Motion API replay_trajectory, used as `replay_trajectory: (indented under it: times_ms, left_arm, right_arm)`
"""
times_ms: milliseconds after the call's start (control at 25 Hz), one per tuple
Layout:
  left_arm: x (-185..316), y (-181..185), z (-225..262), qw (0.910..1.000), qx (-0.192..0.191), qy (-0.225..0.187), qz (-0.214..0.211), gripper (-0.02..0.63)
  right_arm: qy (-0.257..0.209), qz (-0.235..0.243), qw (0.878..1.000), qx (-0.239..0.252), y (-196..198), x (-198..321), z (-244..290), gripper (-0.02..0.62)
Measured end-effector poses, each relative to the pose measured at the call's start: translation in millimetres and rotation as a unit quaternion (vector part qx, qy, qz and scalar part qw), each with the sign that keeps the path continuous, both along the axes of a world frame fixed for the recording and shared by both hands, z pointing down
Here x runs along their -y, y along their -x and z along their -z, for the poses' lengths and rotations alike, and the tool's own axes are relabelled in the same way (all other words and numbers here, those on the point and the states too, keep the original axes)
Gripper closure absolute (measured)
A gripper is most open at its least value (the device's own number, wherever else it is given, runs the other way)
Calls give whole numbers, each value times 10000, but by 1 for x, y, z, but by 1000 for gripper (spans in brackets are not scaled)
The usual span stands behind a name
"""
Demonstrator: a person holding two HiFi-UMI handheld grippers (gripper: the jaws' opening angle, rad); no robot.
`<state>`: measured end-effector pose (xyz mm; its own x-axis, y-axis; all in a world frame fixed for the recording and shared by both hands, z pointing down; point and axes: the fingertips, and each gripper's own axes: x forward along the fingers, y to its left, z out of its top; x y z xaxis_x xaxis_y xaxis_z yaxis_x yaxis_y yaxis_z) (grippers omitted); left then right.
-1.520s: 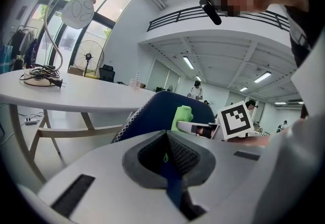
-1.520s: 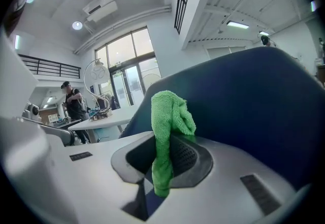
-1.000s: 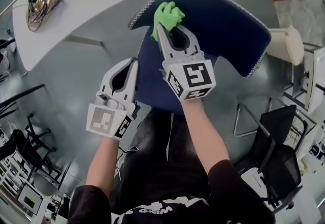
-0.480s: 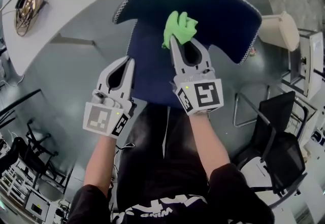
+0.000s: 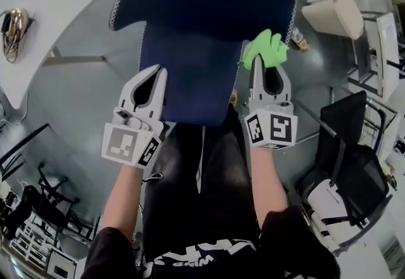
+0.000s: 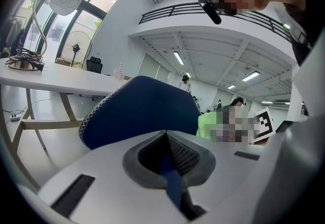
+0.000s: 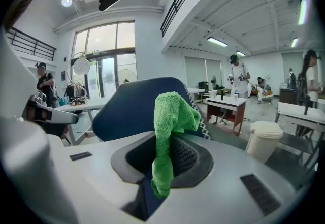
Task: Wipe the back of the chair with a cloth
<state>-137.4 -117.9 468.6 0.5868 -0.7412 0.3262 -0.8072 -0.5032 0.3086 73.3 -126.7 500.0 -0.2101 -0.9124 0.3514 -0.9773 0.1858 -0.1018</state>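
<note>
My right claw [image 5: 265, 64] is pinching the bright green microfibre cloth [image 5: 264, 49] — it swept from the upper left of the dark blue padded chair back [image 5: 202, 12] to its right edge, so I'd call one pass done. My left claw [image 5: 157, 73] is pressed together, empty, at its lower-left edge.

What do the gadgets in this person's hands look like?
Both are white plastic: the left gripper and right gripper taper to pointed jaws around dark teardrop openings, each carrying a cube of black-and-white square markers. The person wears a black short-sleeved top.
</note>
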Motion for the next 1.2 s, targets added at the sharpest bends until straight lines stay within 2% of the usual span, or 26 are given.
replay_trajectory:
  times_ms: [240, 400, 480, 920, 1200]
  left_arm:
    - [-1, -14, -2, 10000, 38, 0, -92, 611]
    - [-2, -23, -3, 9999, 51, 4, -126, 611]
    - [-3, -26, -3, 9999, 66, 11, -138, 611]
    - [6, -1, -15, 9998, 148, 111, 59, 611]
    - [19, 27, -21, 9995, 176, 136, 233, 611]
  right_arm:
    - [97, -462, 9985, -274, -47, -17, -11, 538]
    - [132, -716, 9968, -326, -58, -12, -22, 538]
    - [107, -699, 9970, -311, -56, -4, -28, 538]
    - [138, -71, 9993, -333, 0, 50, -54, 538]
    - [147, 387, 9991, -26, 69, 79, -64, 538]
